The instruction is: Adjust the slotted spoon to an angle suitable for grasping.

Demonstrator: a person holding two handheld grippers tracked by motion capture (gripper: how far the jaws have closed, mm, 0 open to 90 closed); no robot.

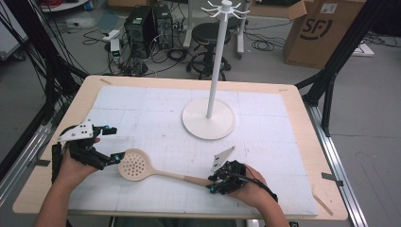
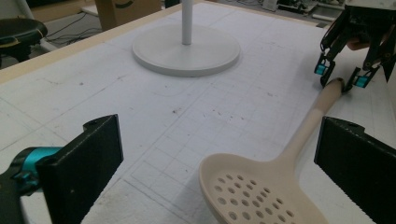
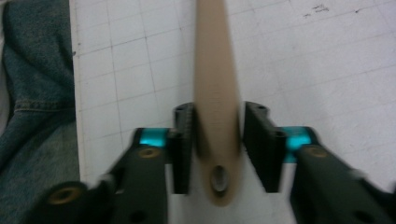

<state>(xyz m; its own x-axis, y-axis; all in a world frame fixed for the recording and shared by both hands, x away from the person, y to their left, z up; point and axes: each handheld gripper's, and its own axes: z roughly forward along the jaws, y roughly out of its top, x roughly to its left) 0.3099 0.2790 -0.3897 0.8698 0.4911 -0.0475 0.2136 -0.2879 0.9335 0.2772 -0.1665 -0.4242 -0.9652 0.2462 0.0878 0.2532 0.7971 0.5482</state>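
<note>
Closing my right tool (image 3: 212,149) around the hole end of the slotted spoon's (image 1: 142,168) handle, I have the jaws either side of the tan shaft, but in the right gripper view a sliver of gap shows on the right side, so I judge the grip not yet firm. The spoon lies flat on the white gridded mat (image 1: 156,104) in the lower middle of the high view, its perforated bowl toward the left, its handle running to the lower right.

My left tool (image 1: 101,153) waits at the lower left, jaws wide apart and holding nothing; in the left gripper view the bowl (image 2: 254,193) lies low in the frame between them, untouched.

The white hanging stand (image 1: 215,71) rises at the upper middle of the desk (image 1: 302,118), its hooks (image 1: 226,9) bare. So, as I read it, only the approach is done: pinching, lifting and hooking the handle's hole (image 3: 218,178) on the stand are all left.
</note>
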